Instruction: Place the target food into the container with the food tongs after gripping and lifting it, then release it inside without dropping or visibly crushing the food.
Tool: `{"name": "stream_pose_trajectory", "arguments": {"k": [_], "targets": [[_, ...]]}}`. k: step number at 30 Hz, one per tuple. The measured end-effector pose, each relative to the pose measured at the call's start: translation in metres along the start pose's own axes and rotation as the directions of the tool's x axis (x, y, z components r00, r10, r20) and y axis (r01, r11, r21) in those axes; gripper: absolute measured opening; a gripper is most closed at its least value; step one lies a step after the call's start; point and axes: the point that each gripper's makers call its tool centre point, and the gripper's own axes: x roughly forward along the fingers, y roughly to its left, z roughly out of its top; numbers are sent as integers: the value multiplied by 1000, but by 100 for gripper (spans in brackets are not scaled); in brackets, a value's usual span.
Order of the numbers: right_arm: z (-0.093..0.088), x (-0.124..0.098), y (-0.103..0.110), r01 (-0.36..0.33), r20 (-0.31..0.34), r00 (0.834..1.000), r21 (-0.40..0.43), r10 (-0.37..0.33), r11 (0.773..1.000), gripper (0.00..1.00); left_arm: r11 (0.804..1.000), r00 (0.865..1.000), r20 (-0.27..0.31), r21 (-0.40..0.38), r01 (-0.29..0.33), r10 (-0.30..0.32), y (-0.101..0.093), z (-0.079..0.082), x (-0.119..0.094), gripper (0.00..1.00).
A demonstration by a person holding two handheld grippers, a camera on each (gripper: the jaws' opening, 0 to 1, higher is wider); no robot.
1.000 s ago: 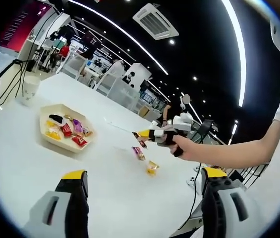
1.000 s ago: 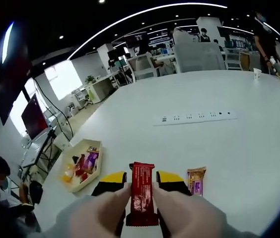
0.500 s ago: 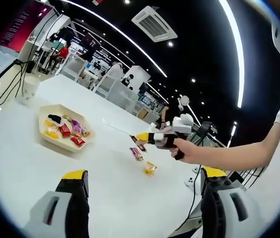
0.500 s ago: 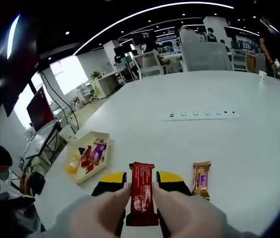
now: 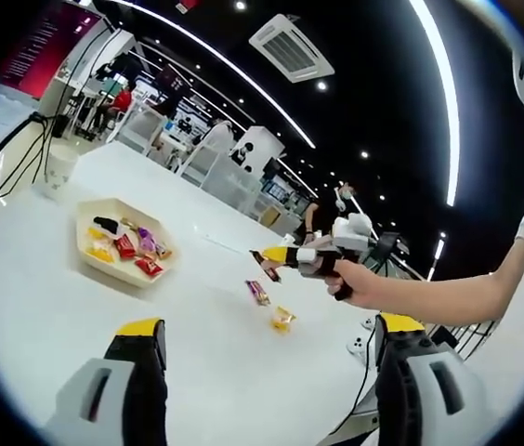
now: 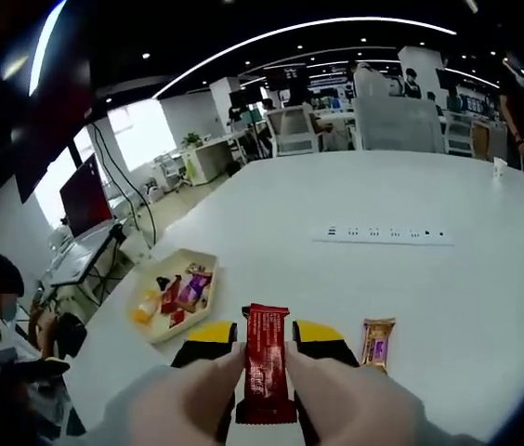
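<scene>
Pinching a red-wrapped snack bar upright between its yellow-tipped jaws, the right gripper hangs above the white table; the bar's lower end is lost between the pale jaw housings. Just to its right an orange-and-purple wrapped sweet lies flat on the table. Farther off to the left sits the cream hexagonal tray, with several wrapped sweets inside, too small to tell apart. Beyond, a white power strip lies across the table. In the left gripper view, the left gripper has its jaws spread wide with nothing between them, and a hand holds the right gripper.
</scene>
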Motion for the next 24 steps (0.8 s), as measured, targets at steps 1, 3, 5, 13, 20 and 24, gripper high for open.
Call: {"name": "stream_pose_trajectory", "arguments": {"k": [1, 3, 5, 13, 20, 24], "targets": [[2, 0, 1, -2, 3, 1000, 0, 2, 1000, 23, 1000, 1000, 1, 1, -2, 2, 0, 0, -1, 94], [5, -2, 5, -8, 12, 1000, -2, 8, 1000, 23, 1000, 1000, -1, 1, -5, 5, 1, -1, -1, 94], [9, -2, 9, -16, 20, 1000, -5, 16, 1000, 23, 1000, 1000, -2, 2, -6, 6, 1, -1, -2, 93], [22, -5, 22, -37, 45, 998, -41, 39, 998, 23, 1000, 1000, 1, 2, -8, 8, 1, -2, -3, 92], [32, -5, 27, -46, 60, 997, -56, 49, 997, 23, 1000, 999, -17, -11, -29, 29, 5, -7, -3, 98], [35, -4, 30, -50, 64, 996, -61, 54, 997, 23, 999, 999, -20, -15, -32, 31, 7, -6, -4, 99]]}}
